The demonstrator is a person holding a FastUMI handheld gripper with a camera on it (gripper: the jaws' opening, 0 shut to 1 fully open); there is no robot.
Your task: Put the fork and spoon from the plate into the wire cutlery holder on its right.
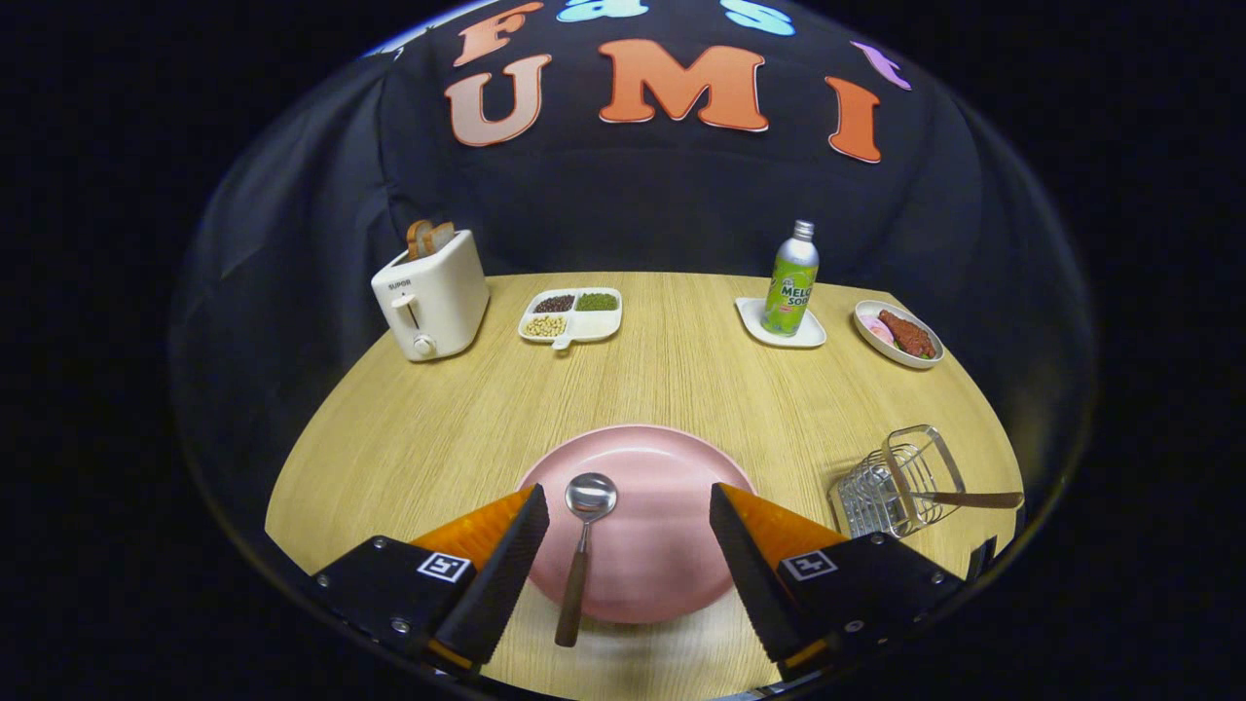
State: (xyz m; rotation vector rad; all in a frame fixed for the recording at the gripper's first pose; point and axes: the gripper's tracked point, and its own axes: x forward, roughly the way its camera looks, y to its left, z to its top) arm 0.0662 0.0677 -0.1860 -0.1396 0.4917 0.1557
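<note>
Counter [681,389] carries everything we see. Pink plate [672,487] just ahead of our gripper [628,526], partly between its fingers. Toaster [433,297] far left. Wire holder [896,484] right of plate, tipped over, brown handle sticking out its mouth. Spoon [584,545] on plate near left finger, handle overhanging near rim. Our jaws wide apart, gripping nothing.
</note>
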